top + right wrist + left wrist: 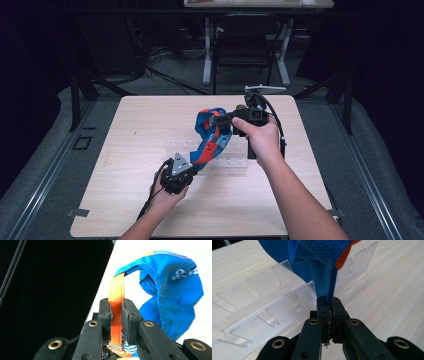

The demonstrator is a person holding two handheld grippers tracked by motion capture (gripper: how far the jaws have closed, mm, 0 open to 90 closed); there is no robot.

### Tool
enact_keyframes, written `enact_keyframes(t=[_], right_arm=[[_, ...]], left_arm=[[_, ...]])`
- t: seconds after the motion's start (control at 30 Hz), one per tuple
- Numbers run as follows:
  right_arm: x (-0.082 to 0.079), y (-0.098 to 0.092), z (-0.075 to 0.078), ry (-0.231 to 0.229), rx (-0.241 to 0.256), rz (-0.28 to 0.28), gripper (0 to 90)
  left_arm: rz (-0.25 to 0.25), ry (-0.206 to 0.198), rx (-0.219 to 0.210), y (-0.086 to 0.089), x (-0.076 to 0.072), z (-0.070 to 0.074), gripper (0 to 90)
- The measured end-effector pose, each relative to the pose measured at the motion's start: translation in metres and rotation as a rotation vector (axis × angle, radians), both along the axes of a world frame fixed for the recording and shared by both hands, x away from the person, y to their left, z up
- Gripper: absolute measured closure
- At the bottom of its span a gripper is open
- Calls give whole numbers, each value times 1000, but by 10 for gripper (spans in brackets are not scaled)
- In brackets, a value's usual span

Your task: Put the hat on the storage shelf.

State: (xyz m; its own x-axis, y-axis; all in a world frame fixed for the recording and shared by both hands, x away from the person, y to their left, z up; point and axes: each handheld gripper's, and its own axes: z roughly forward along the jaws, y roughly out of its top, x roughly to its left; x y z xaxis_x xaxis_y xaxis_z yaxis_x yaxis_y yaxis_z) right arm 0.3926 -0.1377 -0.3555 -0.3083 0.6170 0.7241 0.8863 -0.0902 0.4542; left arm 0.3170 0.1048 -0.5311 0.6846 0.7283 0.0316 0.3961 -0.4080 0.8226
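Blue cap point(212, 135) — between both grippers

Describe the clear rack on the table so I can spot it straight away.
On the light wooden table, look just beyond the left gripper, under the blue cloth item stretched between both grippers. The rack lies there: transparent plastic with slotted upright walls, nearly invisible against the wood.
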Motion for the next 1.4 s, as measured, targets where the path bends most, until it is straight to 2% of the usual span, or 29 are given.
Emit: enact_keyframes(t=[0.23, 0.37, 0.53, 0.77, 1.17, 1.2, 1.4], right_arm=[[1, -4, -5, 9, -3, -9, 790], [1, -4, -5, 9, -1, -8, 790], [1, -4, -5, 6, -5, -12, 789], [2, -6, -6, 10, -9, -20, 789], [2, -6, -8, 11, -8, -31, 787], [2, -7, -8, 11, -15, -28, 786], [2, -12, -9, 1, -28, -43, 767]], left_arm=[[15, 14, -15, 4, 1, 0, 862], [15, 9, -25, 5, 0, 1, 843], [9, 9, -50, 9, -3, 5, 769], [15, 14, -59, 16, -5, 9, 681], [10, 33, -55, 23, -9, 13, 625], [16, 35, -64, 23, -10, 13, 620], [20, 48, -54, 28, -12, 15, 579]])
